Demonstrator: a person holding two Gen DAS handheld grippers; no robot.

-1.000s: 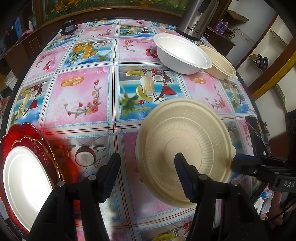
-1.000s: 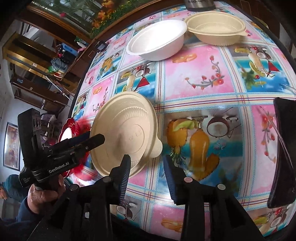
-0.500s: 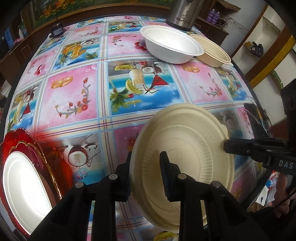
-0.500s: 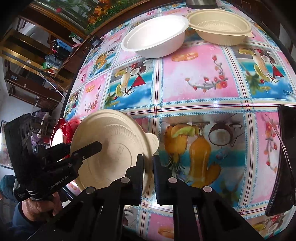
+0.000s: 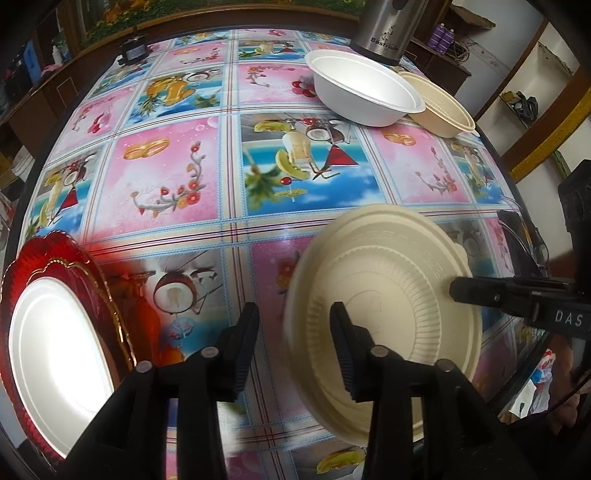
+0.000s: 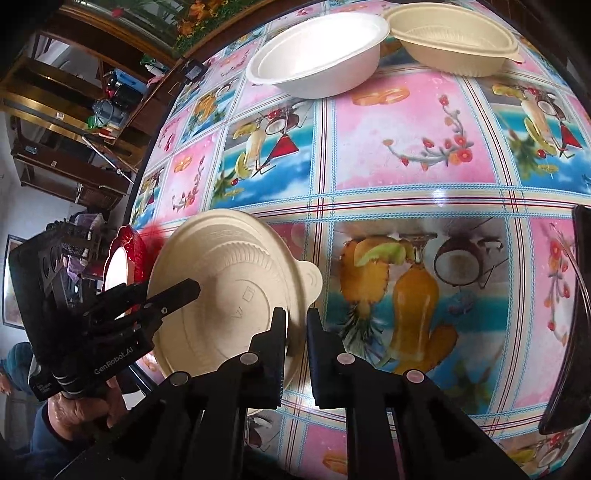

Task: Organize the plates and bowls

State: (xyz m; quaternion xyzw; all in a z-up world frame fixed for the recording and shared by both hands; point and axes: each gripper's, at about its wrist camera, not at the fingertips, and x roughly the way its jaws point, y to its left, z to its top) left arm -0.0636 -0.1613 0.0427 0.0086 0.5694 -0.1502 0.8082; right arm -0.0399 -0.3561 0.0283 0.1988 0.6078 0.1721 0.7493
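A cream plate [image 5: 391,295] is held tilted above the table's near edge. My right gripper [image 6: 296,325] is shut on its rim; the plate also shows in the right wrist view [image 6: 229,273]. My left gripper [image 5: 293,325] is open, its jaws astride the plate's left rim without pinching it. A white bowl [image 5: 364,88] and a cream bowl [image 5: 439,107] stand at the far right. A white plate [image 5: 55,350] lies on a red plate [image 5: 74,254] at the near left.
A steel canister [image 5: 388,29] stands behind the bowls. A small black object [image 5: 133,50] sits at the table's far left. A dark object [image 6: 569,332] lies at the right edge. The table carries a patterned cloth [image 5: 184,166].
My left gripper was shut on the plate's rim half a second ago and has opened. My right gripper has stayed shut on the opposite rim, and the plate has tilted more.
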